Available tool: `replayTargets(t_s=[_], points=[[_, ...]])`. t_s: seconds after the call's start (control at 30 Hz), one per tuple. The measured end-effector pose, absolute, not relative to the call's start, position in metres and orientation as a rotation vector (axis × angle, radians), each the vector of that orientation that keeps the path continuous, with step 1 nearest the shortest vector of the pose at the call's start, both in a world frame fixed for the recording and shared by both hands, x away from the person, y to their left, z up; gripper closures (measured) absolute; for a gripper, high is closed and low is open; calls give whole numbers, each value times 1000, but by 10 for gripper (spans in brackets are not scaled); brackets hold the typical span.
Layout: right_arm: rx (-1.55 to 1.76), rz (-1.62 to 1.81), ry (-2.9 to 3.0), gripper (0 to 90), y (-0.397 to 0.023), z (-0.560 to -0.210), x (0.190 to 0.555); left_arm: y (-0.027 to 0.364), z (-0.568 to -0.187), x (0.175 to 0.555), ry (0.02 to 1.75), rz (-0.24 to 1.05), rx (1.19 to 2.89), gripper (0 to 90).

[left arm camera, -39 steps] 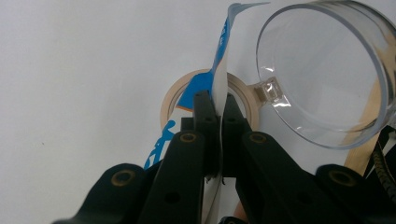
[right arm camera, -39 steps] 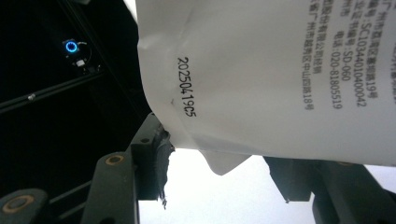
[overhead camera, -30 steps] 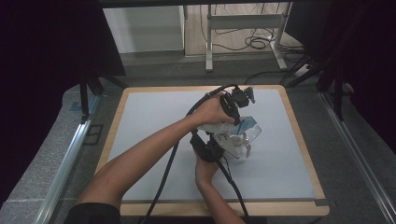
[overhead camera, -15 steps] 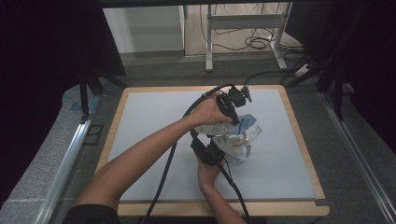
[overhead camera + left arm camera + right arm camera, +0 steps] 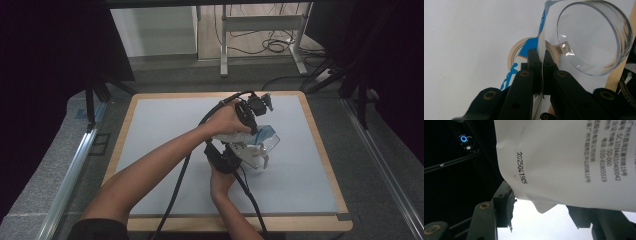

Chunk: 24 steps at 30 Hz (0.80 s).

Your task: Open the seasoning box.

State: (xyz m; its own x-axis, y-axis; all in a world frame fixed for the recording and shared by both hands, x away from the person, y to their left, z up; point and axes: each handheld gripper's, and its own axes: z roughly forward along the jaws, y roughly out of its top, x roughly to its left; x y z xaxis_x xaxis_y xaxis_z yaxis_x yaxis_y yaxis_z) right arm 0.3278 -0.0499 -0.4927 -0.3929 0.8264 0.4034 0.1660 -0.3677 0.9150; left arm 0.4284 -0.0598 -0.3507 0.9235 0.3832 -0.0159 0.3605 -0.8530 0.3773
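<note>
bag: white plastic pouch (image 5: pixel 564 157) with blue print and small black lettering plus a stamped date code on the side, held up off the table (image 5: pixel 150 130) over its middle, a bit toward the right edge

bag top: the flat sealed edge with the blue print (image 5: pixel 541 32) runs straight up between the left gripper's fingers, seen edge-on in the left gripper view

bag bottom: a lower corner of the pouch hangs down into the gap between the right gripper's fingers in the right gripper view

left gripper (image 5: pixel 540 57): fingers pressed together on the thin top edge of the bag, pinching it tight; in the high view it's on the far side of the bag (image 5: pixel 252 112)

right gripper (image 5: pixel 541 213): fingers spread fairly wide with the bag's body sitting between them. The left finger looks like it's touching the bag's edge, but I can't tell if the other one presses on it; in the high view it's on the near side, under the bag (image 5: pixel 245 155)

cup: clear plastic cup (image 5: pixel 594 37), tipped so its open mouth faces the left gripper's camera, just beside the bag's top edge

tape roll: tan ring (image 5: pixel 517 51) lying flat on the table right behind the pinched edge of the bag, partly hidden by it

hands: left forearm (image 5: pixel 150 175) comes in from the bottom left, right hand (image 5: pixel 222 180) from the near edge

table surface: pale grey sheet with a wooden frame around it (image 5: pixel 320 145)
</note>
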Motion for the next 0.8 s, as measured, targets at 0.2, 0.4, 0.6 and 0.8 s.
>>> replayTargets(t_s=[0.2,0.4,0.6,0.8], points=[[1353,1814,1377,444,-50,-493,328,-61,-355,428,548,96,2713,898],[1343,1811,1387,444,-48,-496,327,-56,-355,429,551,87,2696,898],[1304,1782,1427,437,-50,-501,324,-40,-352,431,584,64,2600,898],[1276,1741,1499,432,-50,-508,319,-31,-356,429,594,41,2581,897]])
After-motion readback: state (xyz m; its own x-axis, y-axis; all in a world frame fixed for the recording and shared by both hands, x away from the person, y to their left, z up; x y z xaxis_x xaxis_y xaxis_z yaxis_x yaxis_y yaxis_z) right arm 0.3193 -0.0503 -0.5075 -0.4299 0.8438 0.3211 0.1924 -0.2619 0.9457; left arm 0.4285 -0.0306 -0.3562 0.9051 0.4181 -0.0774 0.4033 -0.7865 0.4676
